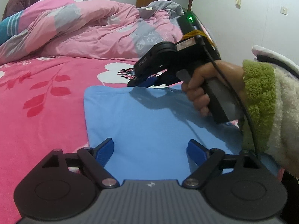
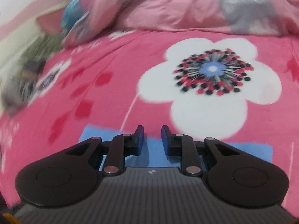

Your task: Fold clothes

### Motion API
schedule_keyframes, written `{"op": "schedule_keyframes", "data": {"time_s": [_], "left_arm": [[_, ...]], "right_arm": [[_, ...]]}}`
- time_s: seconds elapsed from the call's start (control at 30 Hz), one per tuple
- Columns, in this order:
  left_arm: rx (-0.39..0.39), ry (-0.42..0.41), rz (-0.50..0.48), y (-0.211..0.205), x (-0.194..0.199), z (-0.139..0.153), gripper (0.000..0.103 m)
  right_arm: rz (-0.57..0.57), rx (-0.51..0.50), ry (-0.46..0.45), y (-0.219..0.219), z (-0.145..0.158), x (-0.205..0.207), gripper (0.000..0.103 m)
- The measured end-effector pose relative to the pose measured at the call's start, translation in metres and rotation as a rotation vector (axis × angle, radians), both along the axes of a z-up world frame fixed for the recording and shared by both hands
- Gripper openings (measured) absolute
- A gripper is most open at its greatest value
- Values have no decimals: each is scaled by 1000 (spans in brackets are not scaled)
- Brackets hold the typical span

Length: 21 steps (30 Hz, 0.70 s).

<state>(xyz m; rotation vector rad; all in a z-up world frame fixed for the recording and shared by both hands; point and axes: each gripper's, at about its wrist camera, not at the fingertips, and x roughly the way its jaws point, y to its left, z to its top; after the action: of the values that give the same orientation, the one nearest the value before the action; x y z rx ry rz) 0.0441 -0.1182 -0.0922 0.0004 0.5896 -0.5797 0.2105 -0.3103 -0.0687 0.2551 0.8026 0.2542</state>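
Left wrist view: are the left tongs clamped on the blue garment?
No. The left tongs stand wide open over the flat blue garment, with no fabric pinched between the pads.

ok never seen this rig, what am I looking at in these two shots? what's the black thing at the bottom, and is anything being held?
No robot arm here. A person holds a two-finger gripper in each hand, and each gripper carries a fisheye camera looking along its fingers. The black shape at the bottom of each picture is that camera's own gripper.

The left wrist view shows the left gripper, fingers wide apart over a blue garment lying flat on a pink flowered bedsheet. The same view shows the right hand holding the right gripper at the garment's far edge.

The right wrist view is blurred. The right gripper's fingers stand narrowly apart with nothing visible between them, so neither holds anything. A rumpled pink duvet lies behind, and another person sits at the top left.
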Motion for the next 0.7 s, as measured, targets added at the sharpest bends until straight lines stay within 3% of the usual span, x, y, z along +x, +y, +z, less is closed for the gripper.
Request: {"op": "schedule_keyframes", "data": {"time_s": [0.1, 0.23, 0.4, 0.47, 0.53, 0.7], "left_arm": [[-7, 1, -3, 0, 0, 0, 89], [-10, -1, -7, 1, -1, -1, 91], [-9, 0, -7, 1, -1, -1, 91], [-9, 1, -7, 1, -1, 0, 91], [-9, 2, -7, 1, -1, 0, 91], [-8, 1, -13, 0, -1, -1, 94]], "right_arm": [[-69, 44, -11, -17, 8, -3, 20], [-66, 55, -30, -43, 27, -38, 20], [-68, 53, 57, -53, 0, -28, 15], [-128, 99, 31, -65, -6, -17, 10], [-235, 85, 11, -80, -1, -14, 15], [-229, 152, -17, -103, 21, -52, 15]]}}
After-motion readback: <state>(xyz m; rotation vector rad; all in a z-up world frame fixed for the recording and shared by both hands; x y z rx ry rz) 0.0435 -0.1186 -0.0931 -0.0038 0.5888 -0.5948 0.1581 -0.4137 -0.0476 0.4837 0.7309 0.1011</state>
